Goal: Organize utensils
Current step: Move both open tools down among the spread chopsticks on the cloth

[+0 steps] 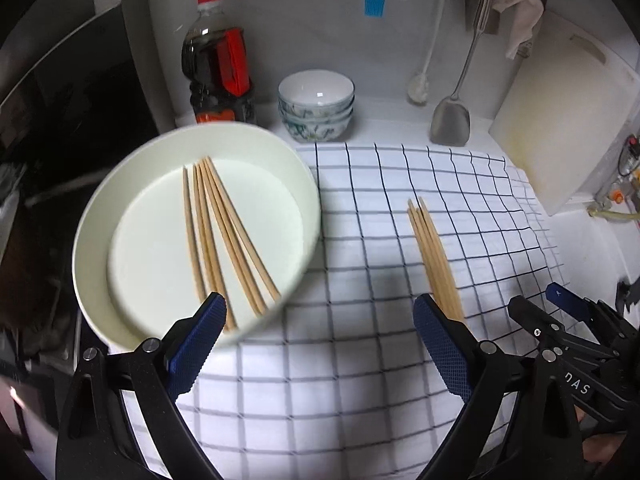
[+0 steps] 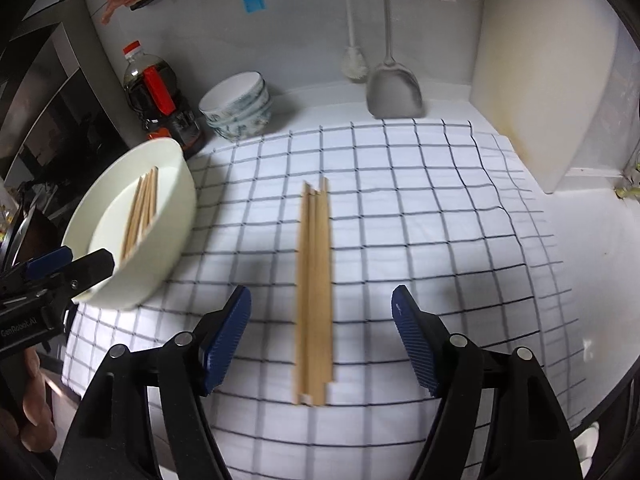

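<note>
Six chopsticks in the bowl (image 1: 100, 216), four on the cloth (image 2: 400, 220); both grippers' jaws apart, empty.

Chopsticks (image 2: 314, 292) on cloth (image 2: 420, 208), right of bowl (image 2: 176, 208).

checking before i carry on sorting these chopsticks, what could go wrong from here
1. The white bowl sits partly off the checked cloth near the counter's edge; a nudge from the left hand-held gripper could tip it and the chopsticks inside.
2. The chopstick bundle on the cloth lies loose between the open fingers of the right hand-held gripper; closing off-centre might scatter them or catch only some.
3. The cloth is rumpled, so sticks could roll.
</note>
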{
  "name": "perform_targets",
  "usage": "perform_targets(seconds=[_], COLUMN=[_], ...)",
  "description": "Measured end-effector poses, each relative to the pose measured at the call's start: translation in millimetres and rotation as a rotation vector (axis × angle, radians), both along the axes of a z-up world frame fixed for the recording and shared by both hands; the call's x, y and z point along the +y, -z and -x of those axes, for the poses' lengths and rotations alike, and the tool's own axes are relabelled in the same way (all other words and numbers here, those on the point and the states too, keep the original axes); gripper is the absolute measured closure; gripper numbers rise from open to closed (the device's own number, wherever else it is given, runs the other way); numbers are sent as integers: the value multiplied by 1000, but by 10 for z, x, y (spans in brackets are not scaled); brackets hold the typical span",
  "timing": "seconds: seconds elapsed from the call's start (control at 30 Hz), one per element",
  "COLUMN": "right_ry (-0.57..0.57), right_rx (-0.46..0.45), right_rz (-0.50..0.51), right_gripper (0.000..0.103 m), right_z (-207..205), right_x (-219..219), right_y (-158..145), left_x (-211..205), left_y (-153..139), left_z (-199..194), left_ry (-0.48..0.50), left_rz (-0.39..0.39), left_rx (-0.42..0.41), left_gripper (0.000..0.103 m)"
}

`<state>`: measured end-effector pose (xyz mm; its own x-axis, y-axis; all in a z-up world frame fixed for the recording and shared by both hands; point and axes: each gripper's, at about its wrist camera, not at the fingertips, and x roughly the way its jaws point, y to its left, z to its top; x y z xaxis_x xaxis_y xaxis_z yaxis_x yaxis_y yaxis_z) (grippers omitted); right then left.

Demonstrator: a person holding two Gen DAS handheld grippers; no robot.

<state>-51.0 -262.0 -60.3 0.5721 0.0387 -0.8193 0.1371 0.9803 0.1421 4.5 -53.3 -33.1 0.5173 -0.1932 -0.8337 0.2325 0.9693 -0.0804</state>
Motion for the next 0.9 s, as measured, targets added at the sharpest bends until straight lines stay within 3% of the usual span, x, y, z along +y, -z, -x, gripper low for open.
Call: perform_targets(seconds=[0.07,0.2,0.43,0.77,0.9], right_ry=[-21,-61,-95,-92,-124], right_rx=[-21,-16,16,54,84], right_rz=[-7,-33,-75,-80,-25], right_gripper=[32,28,26,26,26], right_z=[72,116,96,38,-47], right_x=[-137,-411,-635,-540,-372], right_y=[7,105,287,601,742], left_x=[-66,-209,-282,-405,-382], left_y=[32,92,219,476,565], left_z=[77,263,398,291,208], left_ry=[-17,-82,-146,-83,-81], left_rz=[10,-70,-93,-114,-113], left_rx=[17,24,69,43,28], left_gripper=[9,9,7,7,7])
